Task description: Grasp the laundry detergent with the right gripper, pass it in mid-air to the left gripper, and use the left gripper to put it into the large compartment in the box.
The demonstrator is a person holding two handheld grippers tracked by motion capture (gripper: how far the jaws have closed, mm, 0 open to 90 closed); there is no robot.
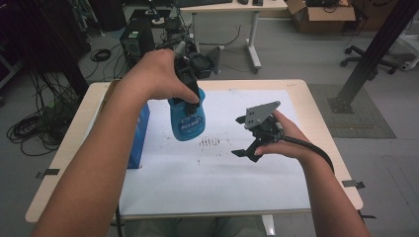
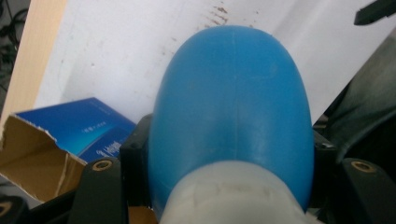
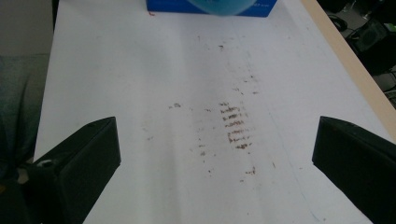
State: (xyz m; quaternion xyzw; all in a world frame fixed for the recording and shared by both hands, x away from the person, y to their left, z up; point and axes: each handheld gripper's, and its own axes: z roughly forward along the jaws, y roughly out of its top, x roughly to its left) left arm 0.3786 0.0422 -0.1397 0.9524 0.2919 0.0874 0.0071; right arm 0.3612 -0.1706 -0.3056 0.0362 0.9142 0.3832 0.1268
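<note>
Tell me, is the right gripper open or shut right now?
Open. The right gripper has its two black jaws standing far apart, with just the stained white sheet visible between them.

Open white sheet [image 1: 212,177] lies clear at centre; only the blue box [image 1: 140,136] blocks its left edge.

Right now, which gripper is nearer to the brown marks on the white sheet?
The right. The right gripper hangs open just beside the brown marks, pointing at them. The left gripper is farther back, above the sheet, shut on the blue bottle.
</note>
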